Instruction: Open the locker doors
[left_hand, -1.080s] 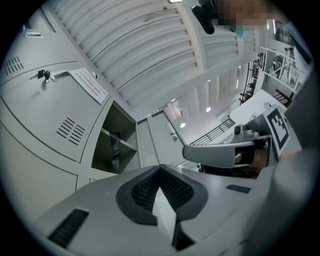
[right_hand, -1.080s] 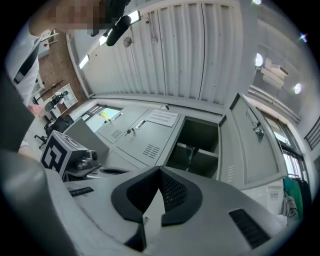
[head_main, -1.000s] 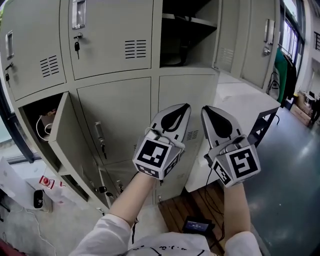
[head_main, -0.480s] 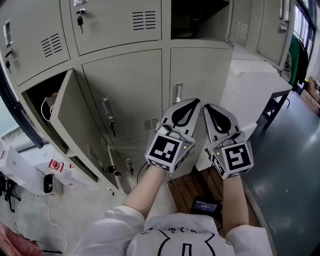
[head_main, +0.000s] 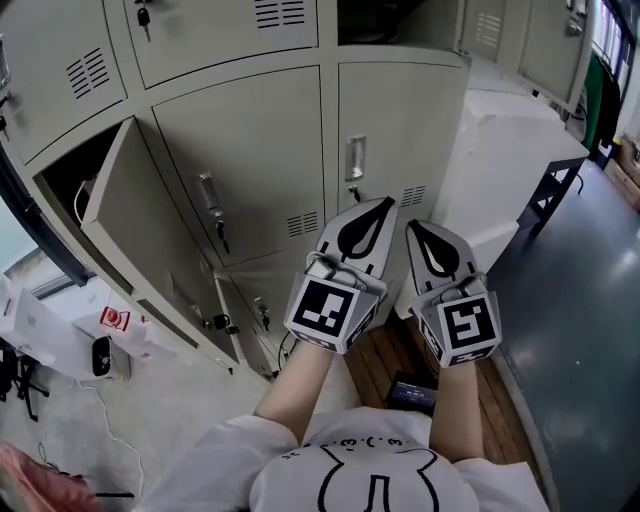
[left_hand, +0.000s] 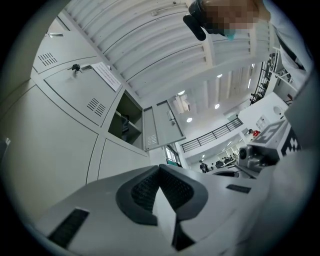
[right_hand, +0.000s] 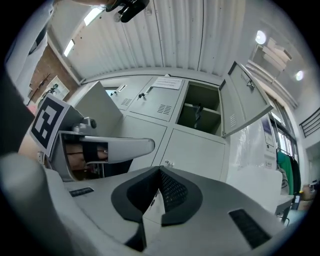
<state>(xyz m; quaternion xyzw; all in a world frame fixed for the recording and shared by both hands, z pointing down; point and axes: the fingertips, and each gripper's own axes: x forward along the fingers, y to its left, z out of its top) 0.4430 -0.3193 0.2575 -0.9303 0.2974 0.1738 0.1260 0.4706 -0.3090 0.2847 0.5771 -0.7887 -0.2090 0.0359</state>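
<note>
Noting a change over the last second: we are tipping our gaze lower and drawing both tools back toward the body. The lockers are sliding up the head view, and the handle (head_main: 354, 160) of the right-hand door (head_main: 400, 115), covered by the grippers a second ago, is now showing clear just above the left gripper (head_main: 378, 212). The right gripper (head_main: 420, 235) is riding just beside it. Both are closed on nothing; their own views are showing the pads meeting on empty air, well short of any door. We are reading this as lining up, not yet grasping. The right-hand door and the middle door (head_main: 260, 150) next to it are sitting shut with keys hanging under their handles, while the left door (head_main: 140, 240) in that row is standing swung out and an upper compartment (head_main: 385, 20) is gaping open. The exposed handle is looking like the likely next target, and a gripper will need to open first. For writing, we are finding little. The marker cubes (head_main: 325, 310) are carrying only black-and-white square codes, a paper label (right_hand: 167, 82) on an upper door is too small to read, and the shirt (head_main: 370, 485) print is a line drawing without words.
</note>
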